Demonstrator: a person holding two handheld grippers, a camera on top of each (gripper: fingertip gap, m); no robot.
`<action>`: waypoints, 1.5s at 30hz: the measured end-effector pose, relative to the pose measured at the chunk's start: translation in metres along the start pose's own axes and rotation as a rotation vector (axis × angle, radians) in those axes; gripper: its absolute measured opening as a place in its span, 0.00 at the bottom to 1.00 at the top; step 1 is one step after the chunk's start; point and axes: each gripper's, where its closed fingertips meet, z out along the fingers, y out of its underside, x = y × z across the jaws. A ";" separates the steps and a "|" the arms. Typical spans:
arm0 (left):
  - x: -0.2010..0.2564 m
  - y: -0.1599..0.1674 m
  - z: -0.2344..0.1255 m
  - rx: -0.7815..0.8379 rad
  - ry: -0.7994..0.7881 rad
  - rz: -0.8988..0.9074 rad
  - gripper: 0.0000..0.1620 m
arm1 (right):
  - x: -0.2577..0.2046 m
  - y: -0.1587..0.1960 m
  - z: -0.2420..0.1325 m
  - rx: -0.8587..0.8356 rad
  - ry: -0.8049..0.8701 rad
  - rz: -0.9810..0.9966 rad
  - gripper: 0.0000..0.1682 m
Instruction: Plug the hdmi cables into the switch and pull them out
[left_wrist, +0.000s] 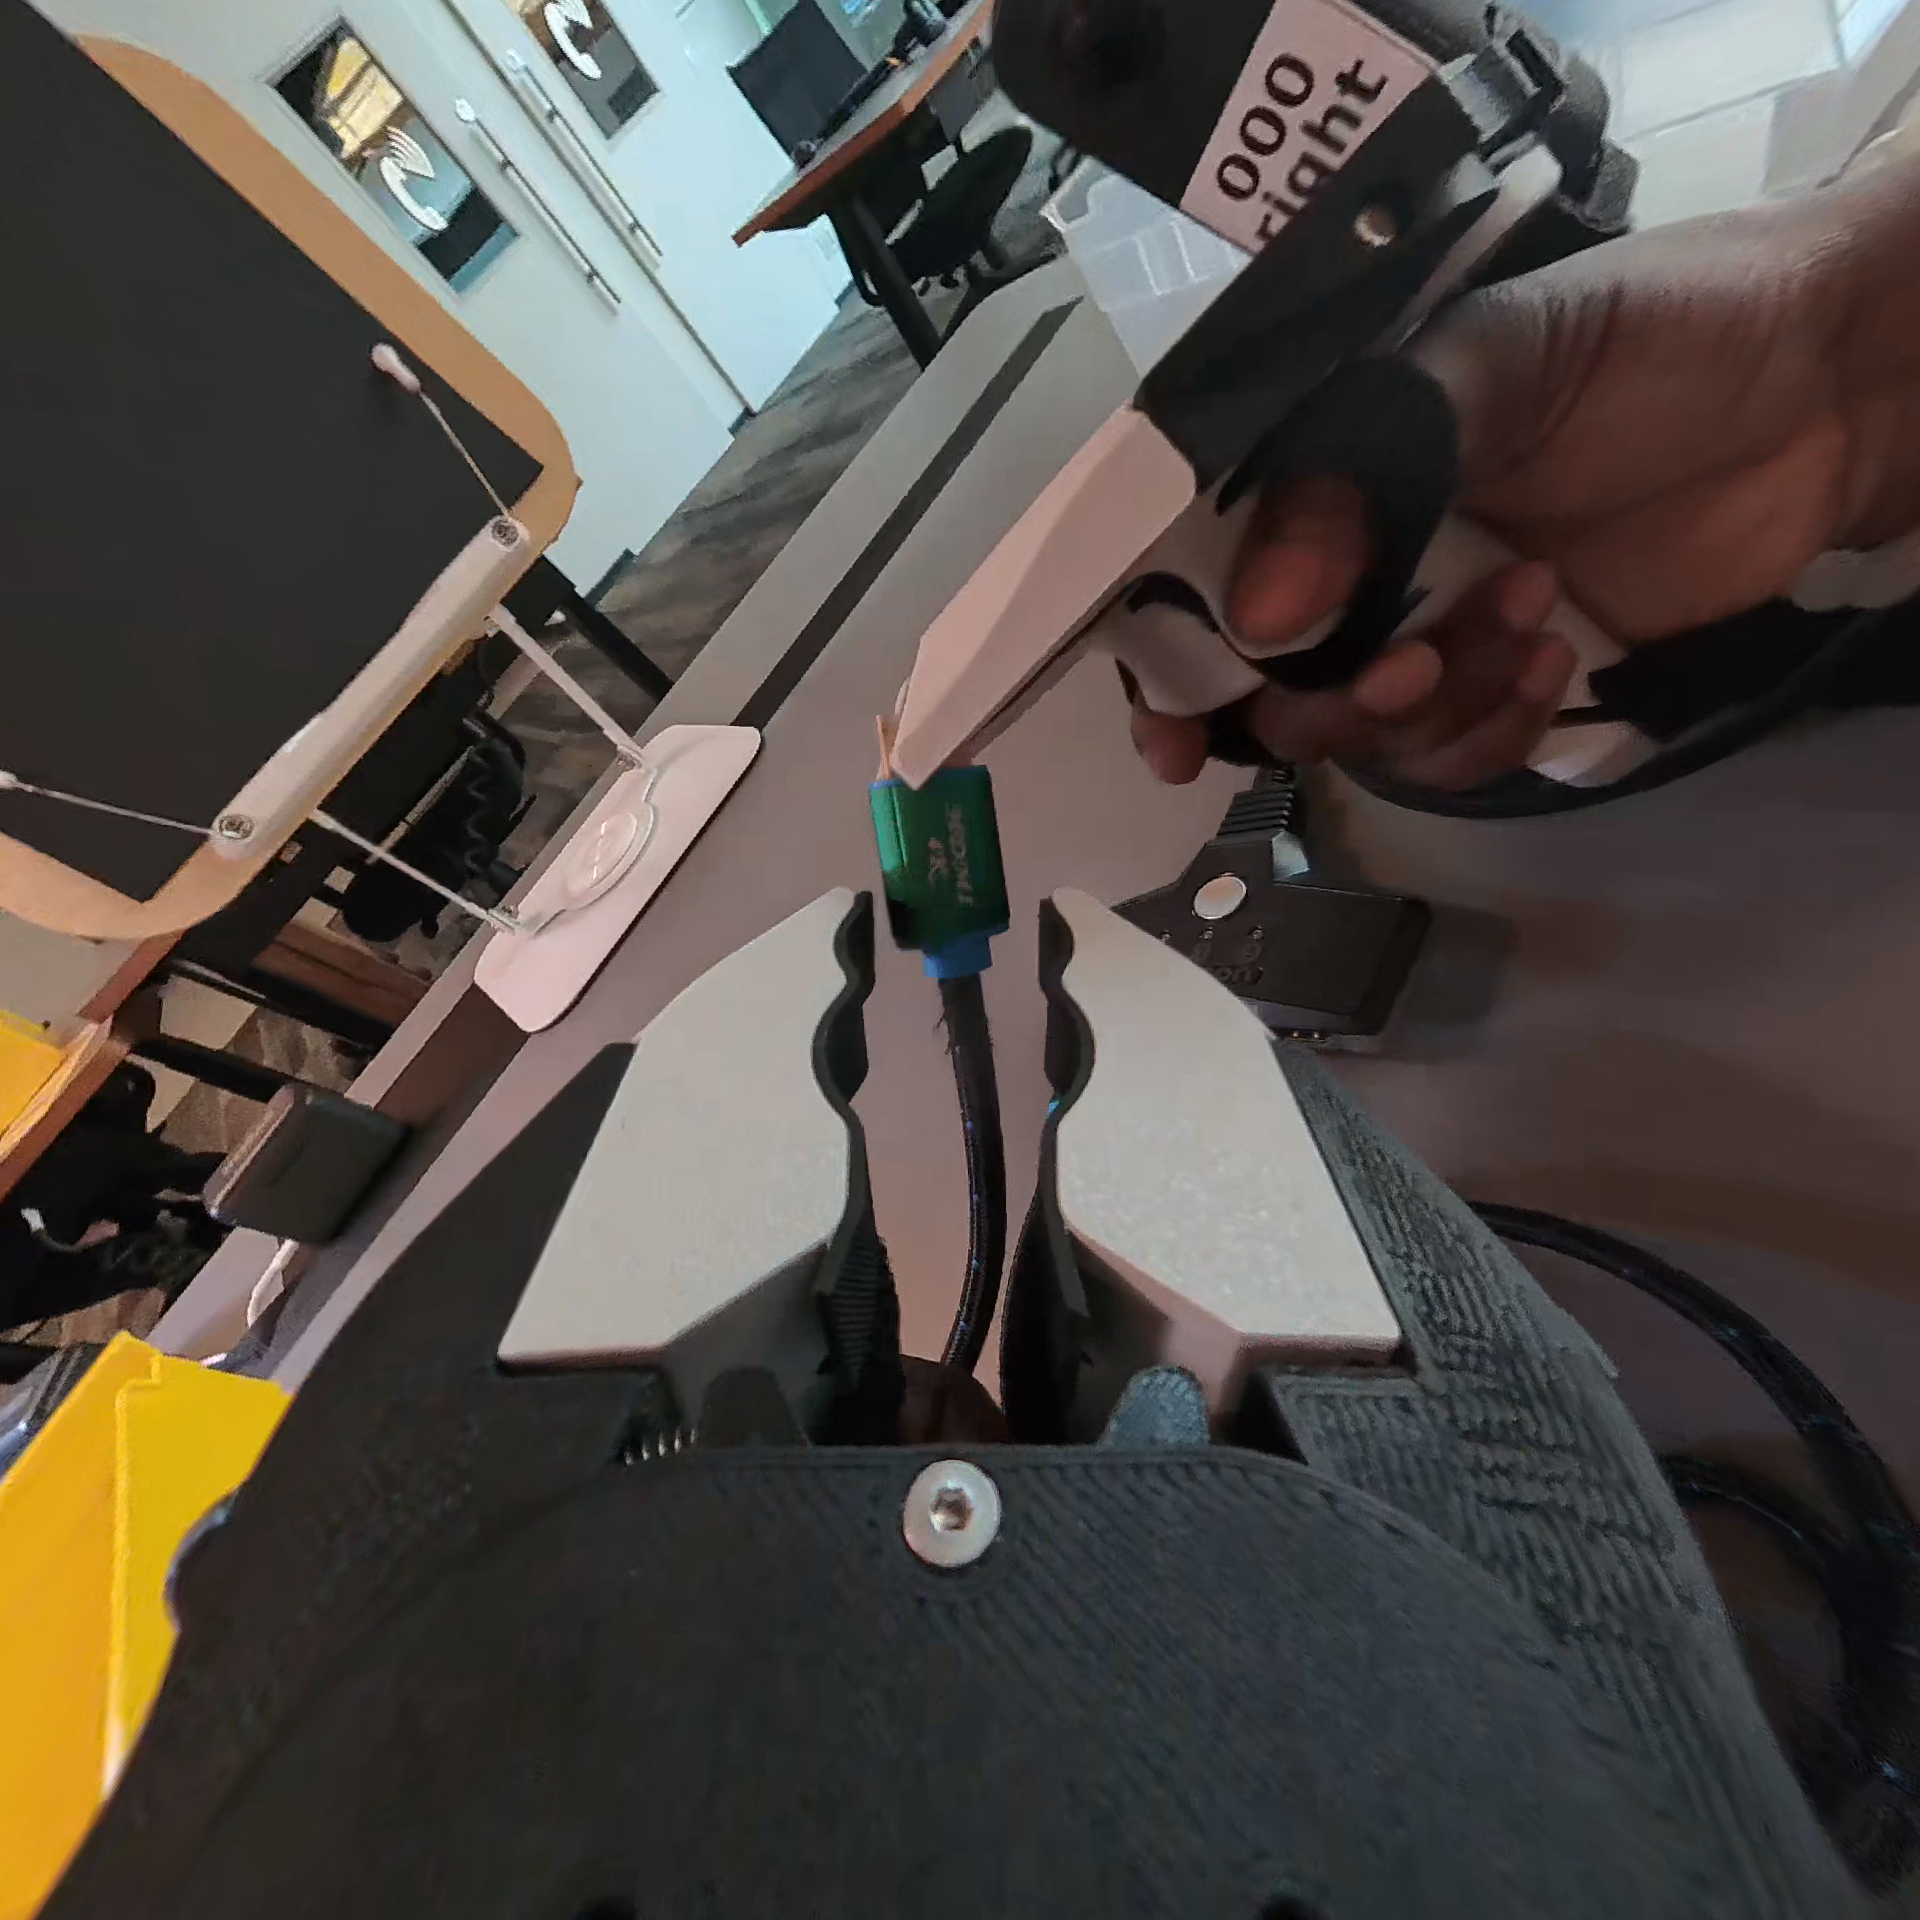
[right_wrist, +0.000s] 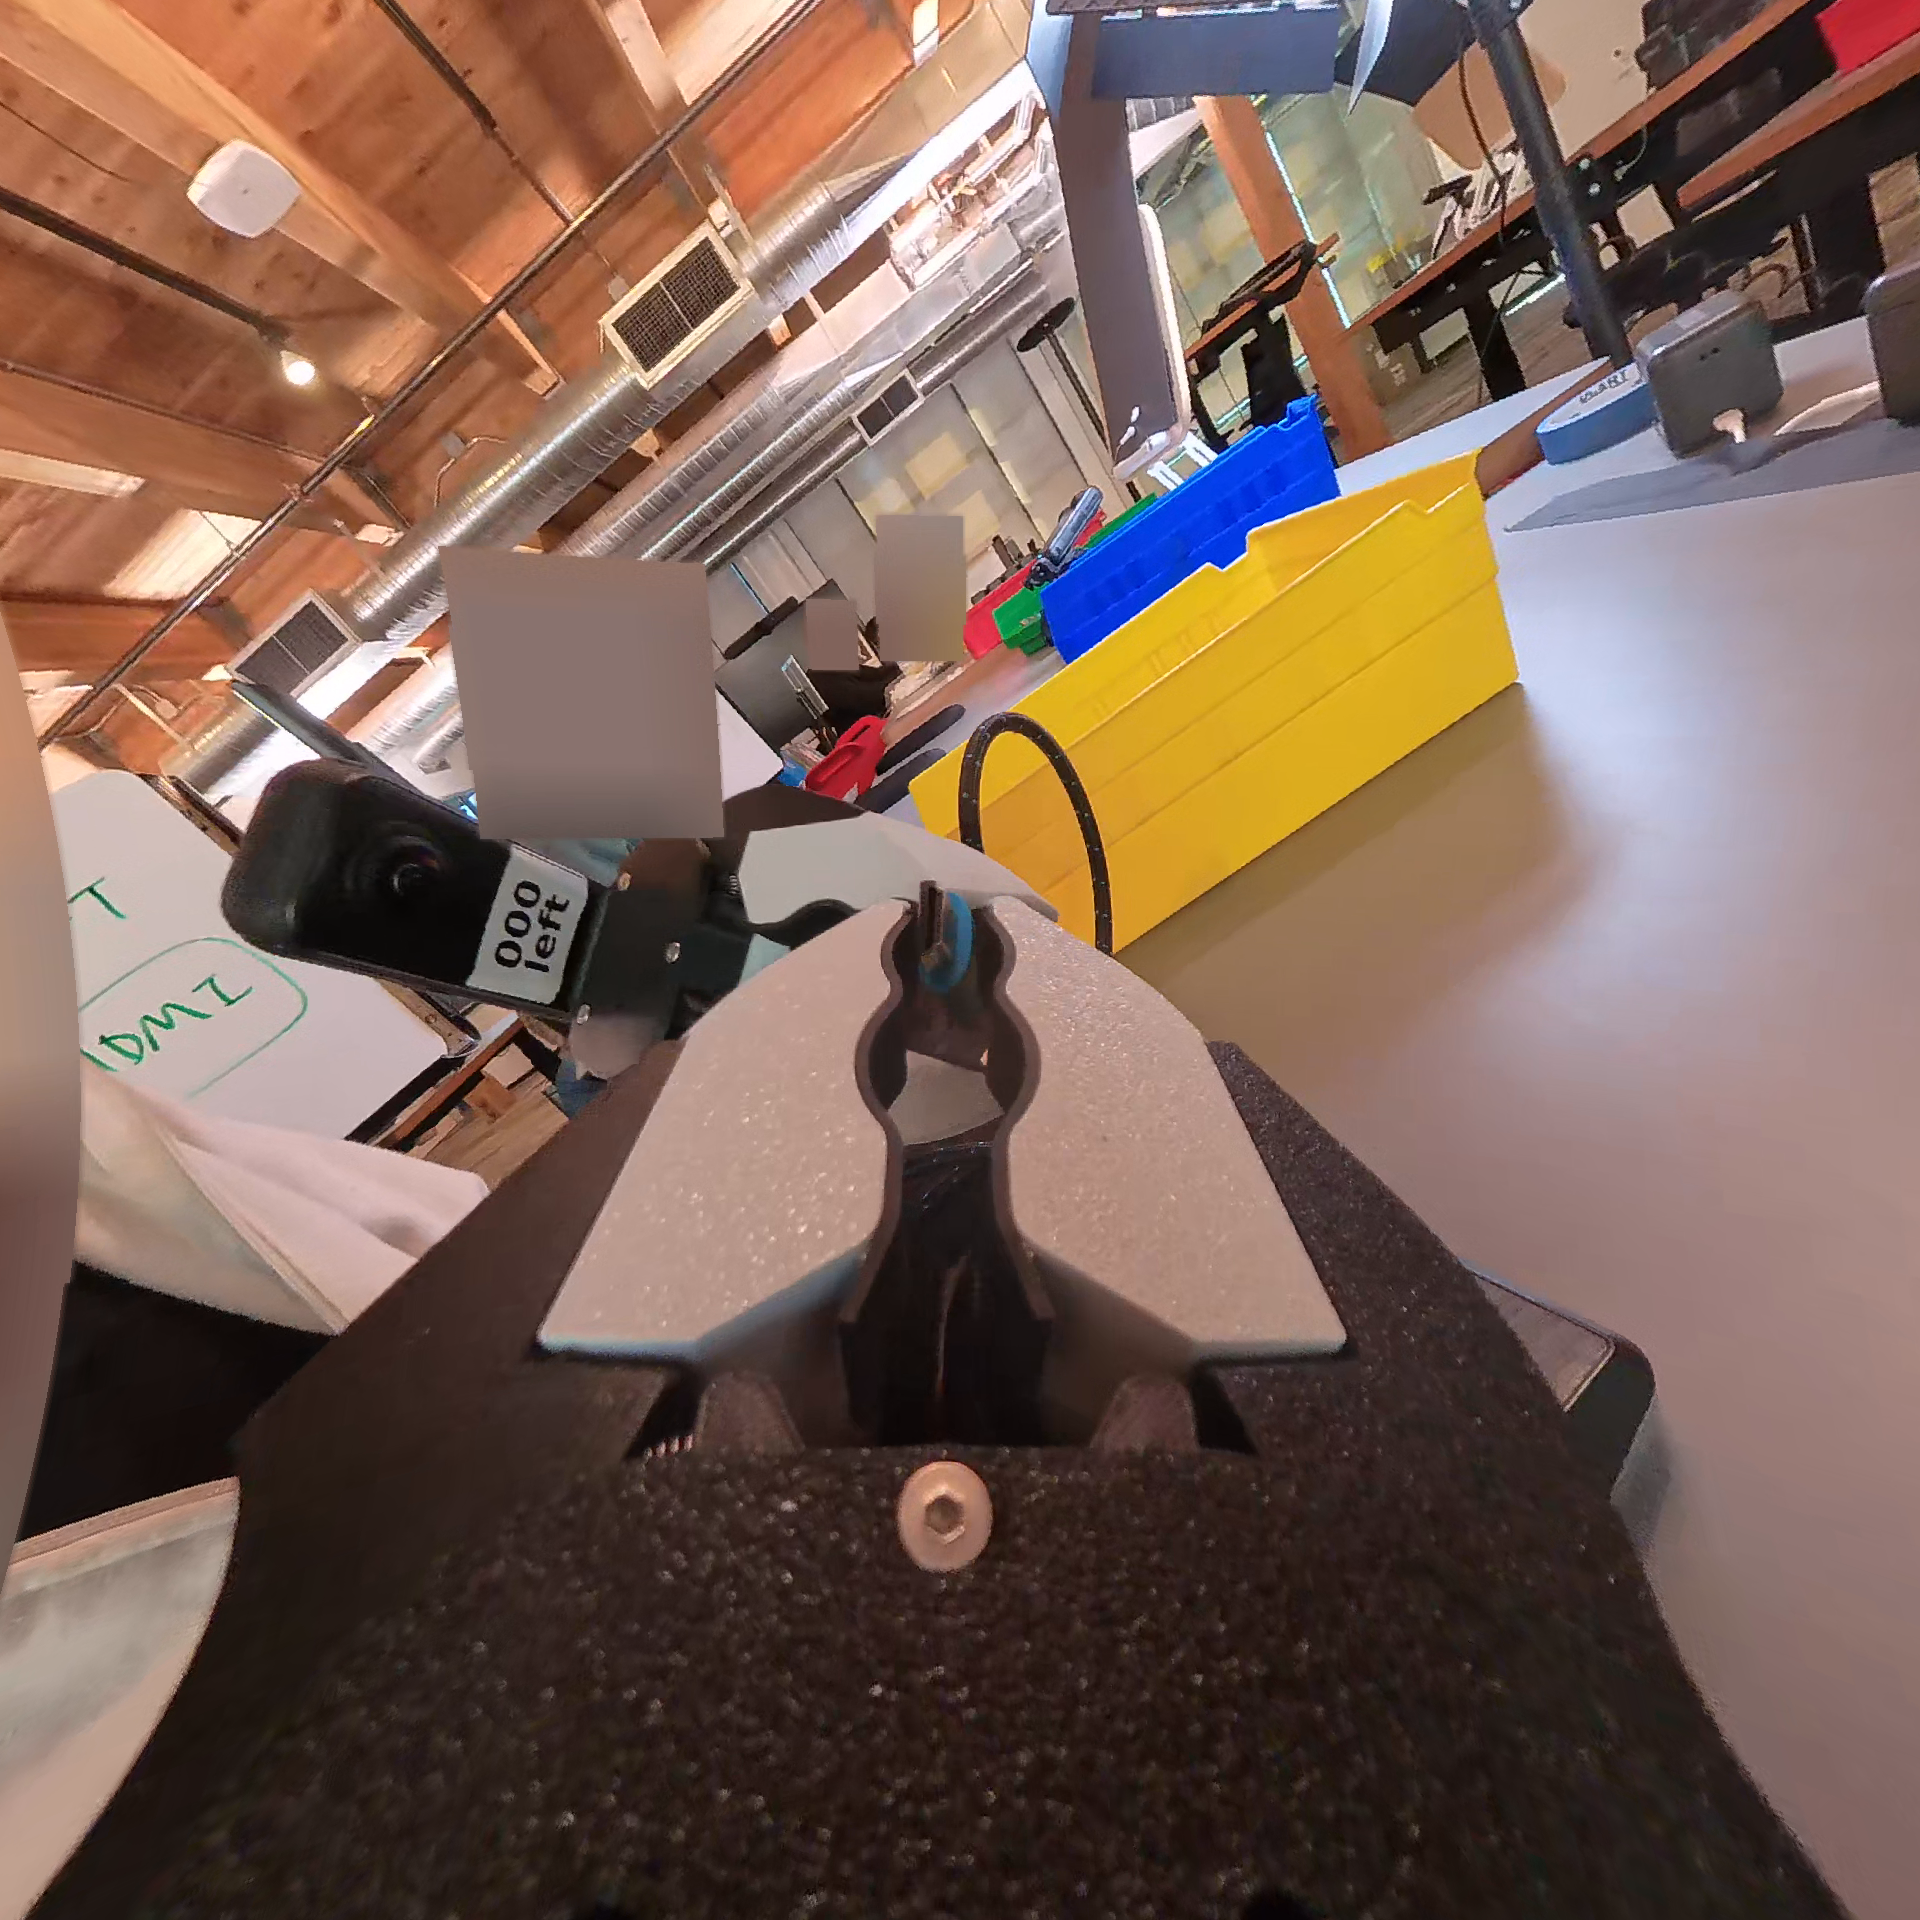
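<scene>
In the left wrist view a green HDMI plug (left_wrist: 940, 868) with a blue collar stands in the air just beyond my left gripper (left_wrist: 956, 914). The left gripper is open, and the plug's black braided cable (left_wrist: 977, 1143) runs back between its fingers. My right gripper (left_wrist: 914, 764), held in a hand, comes in from the upper right and pinches the plug's far tip. In the right wrist view the right gripper (right_wrist: 940, 914) is shut on the plug (right_wrist: 940, 951). The black HDMI switch (left_wrist: 1288, 945) lies on the grey table (left_wrist: 1558, 1039) to the right, apart from the plug.
A black board on a white stand (left_wrist: 623, 862) stands at the table's left edge. A yellow bin (right_wrist: 1247, 707) and a blue bin (right_wrist: 1195, 530) sit further along the table, with a loop of black cable (right_wrist: 1049, 769) in front. A blue tape roll (right_wrist: 1590, 421) and a grey box (right_wrist: 1714, 374) stand at the far right. The grippers are tip to tip, or close to it. My left tips are roughly 8 cm from the black HDMI switch (left_wrist: 1288, 945).
</scene>
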 end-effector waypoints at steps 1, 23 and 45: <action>-0.001 0.001 0.000 0.011 -0.012 -0.013 0.16 | 0.001 0.000 0.000 0.002 0.006 0.003 0.06; -0.005 0.007 0.005 0.032 -0.168 0.007 0.12 | 0.012 0.002 -0.003 0.005 0.081 0.031 0.06; -0.004 0.015 0.007 -0.041 -0.186 0.037 0.08 | 0.015 0.002 -0.004 -0.001 0.105 0.013 0.06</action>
